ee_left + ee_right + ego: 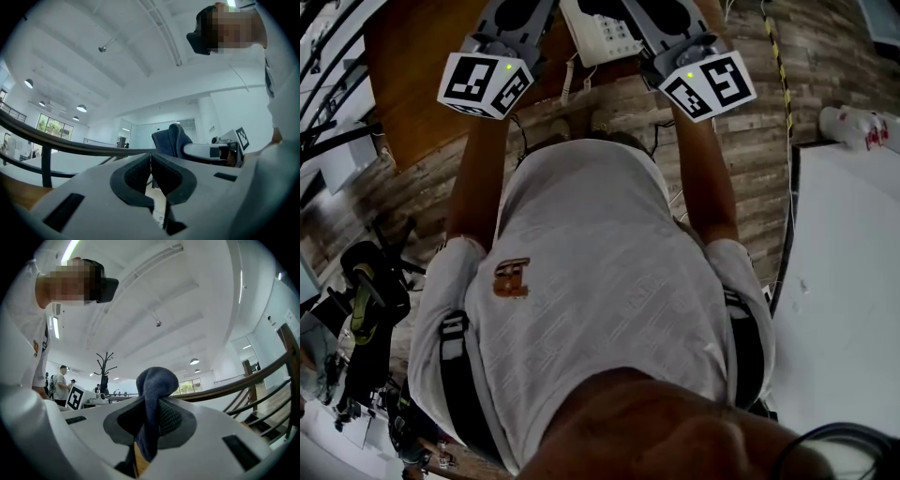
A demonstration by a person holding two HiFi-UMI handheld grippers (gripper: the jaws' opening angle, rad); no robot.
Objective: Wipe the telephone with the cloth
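Right gripper view shows my right gripper (152,414) pinching the blue cloth (157,379), bunched ready for wiping. My left gripper (151,172) is closed, empty. The telephone (602,36) sits on the table (412,84) between them.

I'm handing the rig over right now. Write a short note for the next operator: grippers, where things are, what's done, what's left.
Left gripper: shut, nothing between its jaws.
Right gripper: shut on the blue cloth, which bunches up above the jaws.
Telephone: white, on the brown table, between the two grippers in the head view.
Done: cloth is in the grip.
Left: bring the cloth down onto the telephone and wipe it. Both gripper views face the ceiling, so the cloth looks off the phone for now.
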